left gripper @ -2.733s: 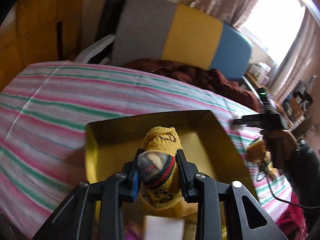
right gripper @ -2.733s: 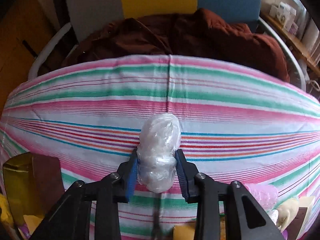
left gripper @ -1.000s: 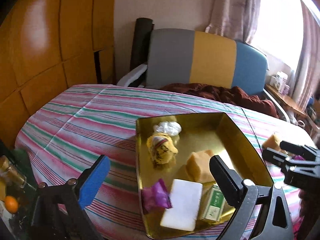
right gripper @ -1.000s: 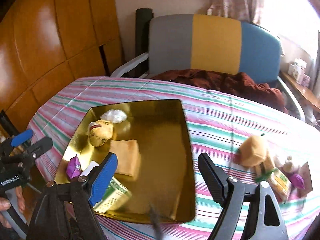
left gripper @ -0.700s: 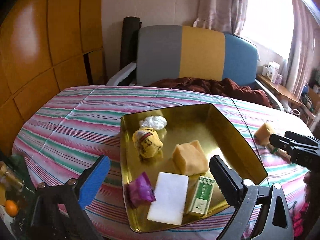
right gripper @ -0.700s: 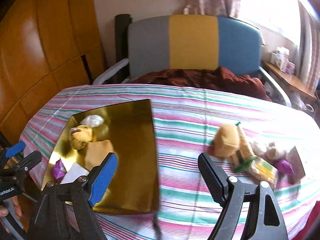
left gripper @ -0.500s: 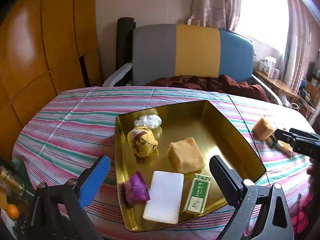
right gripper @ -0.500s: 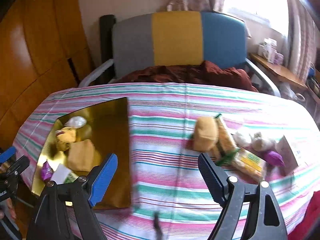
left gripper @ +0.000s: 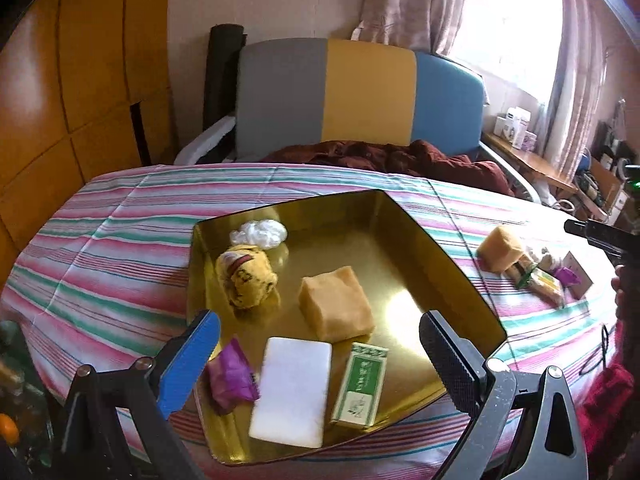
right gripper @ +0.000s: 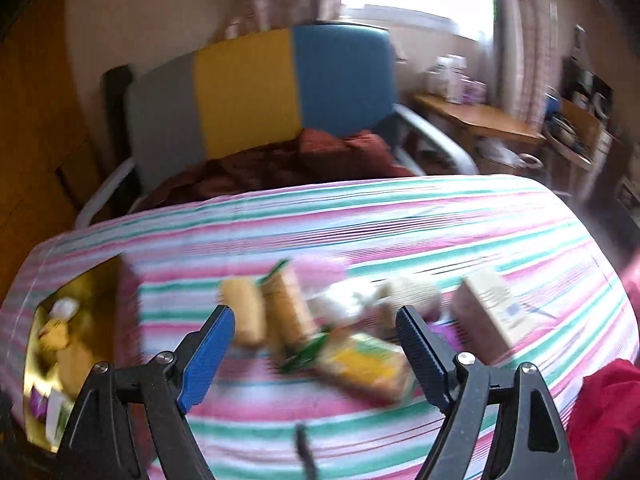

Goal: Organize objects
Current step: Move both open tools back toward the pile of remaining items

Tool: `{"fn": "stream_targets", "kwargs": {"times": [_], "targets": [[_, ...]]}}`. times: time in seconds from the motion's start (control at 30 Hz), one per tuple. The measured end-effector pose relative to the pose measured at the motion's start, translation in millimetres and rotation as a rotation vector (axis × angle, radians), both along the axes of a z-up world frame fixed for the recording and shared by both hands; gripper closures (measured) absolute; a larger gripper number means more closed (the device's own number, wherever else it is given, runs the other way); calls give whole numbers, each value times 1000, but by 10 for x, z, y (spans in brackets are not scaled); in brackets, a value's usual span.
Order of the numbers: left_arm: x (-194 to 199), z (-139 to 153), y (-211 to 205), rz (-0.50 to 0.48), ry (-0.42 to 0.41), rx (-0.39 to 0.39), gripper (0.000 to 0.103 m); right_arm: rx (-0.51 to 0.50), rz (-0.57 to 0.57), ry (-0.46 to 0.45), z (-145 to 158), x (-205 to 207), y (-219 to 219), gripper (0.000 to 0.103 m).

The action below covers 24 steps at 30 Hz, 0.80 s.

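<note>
- Gold tray (left gripper: 452,276) sits on the striped tablecloth (left gripper: 120,240), toward the left side of the table, its shiny floor partly bare on the right
- Inside it, at the far left corner — a crumpled clear plastic wad (left gripper: 260,232), with a yellow rolled sock (left gripper: 245,278) just in front of it
- A tan sponge block (left gripper: 336,308) lies near the middle of the tray; in front of it a white flat pad (left gripper: 292,390) and a green-and-white box (left gripper: 360,384) lie side by side, and a purple wrapper (left gripper: 232,380) lies to the left of the pad
- Left gripper (left gripper: 316,356) hovers over the near edge of the tray, jaws spread wide, nothing between them
- Right gripper (right gripper: 316,344) also stands wide apart and empty, above a loose cluster of things on the cloth well to the right of the tray; that view is motion-blurred
- In the cluster — a second tan sponge (right gripper: 244,312), a yellow packet (right gripper: 364,364) with green on it, a pale box (right gripper: 492,312) tilted at the right end, and some whitish lumps too smeared to identify
- The right gripper's tip is also seen from the left wrist view at the far right edge, beside the same cluster
- Behind the table stands a chair (left gripper: 360,96) with grey, yellow and blue panels, a dark red cloth (left gripper: 384,158) heaped on its seat
</note>
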State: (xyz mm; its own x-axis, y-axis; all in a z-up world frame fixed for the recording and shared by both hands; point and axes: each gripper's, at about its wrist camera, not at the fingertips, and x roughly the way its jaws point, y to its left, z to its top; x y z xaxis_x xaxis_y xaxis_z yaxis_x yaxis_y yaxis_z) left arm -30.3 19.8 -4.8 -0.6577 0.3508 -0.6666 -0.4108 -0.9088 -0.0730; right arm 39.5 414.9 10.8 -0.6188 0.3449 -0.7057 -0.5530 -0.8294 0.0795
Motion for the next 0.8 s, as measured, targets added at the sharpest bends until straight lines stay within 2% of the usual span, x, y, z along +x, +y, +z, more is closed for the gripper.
{"fn": "stream_targets", "kwargs": {"times": [0.13,0.33,0.8], "targets": [[-32,18,131,-28,-24,8,3,-29,-93,17,-131,92,351,19],[-14,123,532,-116,15,-28,3,-223,-186,69,-306,288,703,19],[-86,117,1787,-357,-6,-75,3,-293,-186,62,-345,321,729,19]]}}
